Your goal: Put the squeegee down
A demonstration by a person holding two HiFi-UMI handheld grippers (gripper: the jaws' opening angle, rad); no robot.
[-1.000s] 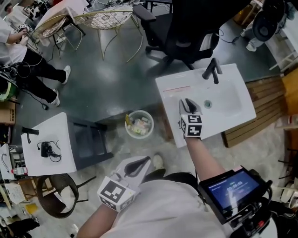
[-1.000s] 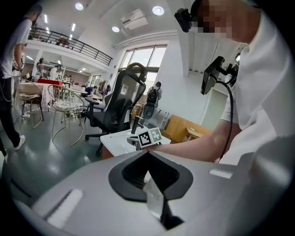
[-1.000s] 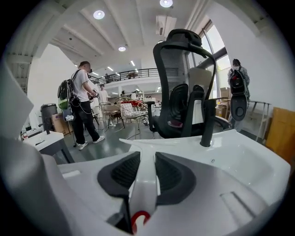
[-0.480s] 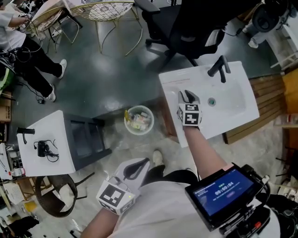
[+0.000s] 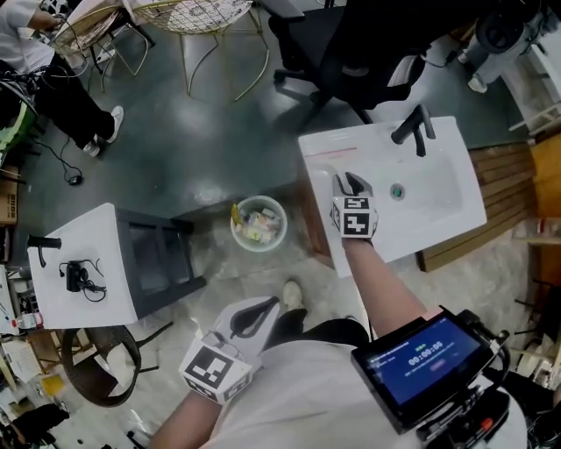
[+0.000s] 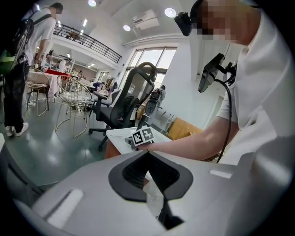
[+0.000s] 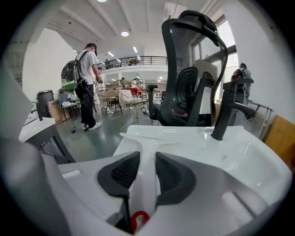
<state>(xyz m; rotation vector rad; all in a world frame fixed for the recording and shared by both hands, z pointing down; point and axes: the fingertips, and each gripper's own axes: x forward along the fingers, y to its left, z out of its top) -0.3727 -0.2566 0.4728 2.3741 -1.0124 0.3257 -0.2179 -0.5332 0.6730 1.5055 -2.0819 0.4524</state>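
This looks like an open lab or workshop hall. A loose sink [image 5: 438, 215] with a faucet [image 5: 414, 130] stands on a grey floor [image 5: 202, 131] among an office chair [image 5: 351, 53], wire chairs [image 5: 197, 17] and trailing cables [image 5: 61, 162]. A railed mezzanine [image 7: 133, 60] runs overhead.

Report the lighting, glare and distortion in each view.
Head view: dim overall, soft glare on the dark floor, the white sink brightest. Left gripper view: strong fisheye bend, black corners, windows glaring bright, a mosaic patch at the top. Right gripper view: same fisheye; the white squeegee in the right gripper barely stands out against the sink.
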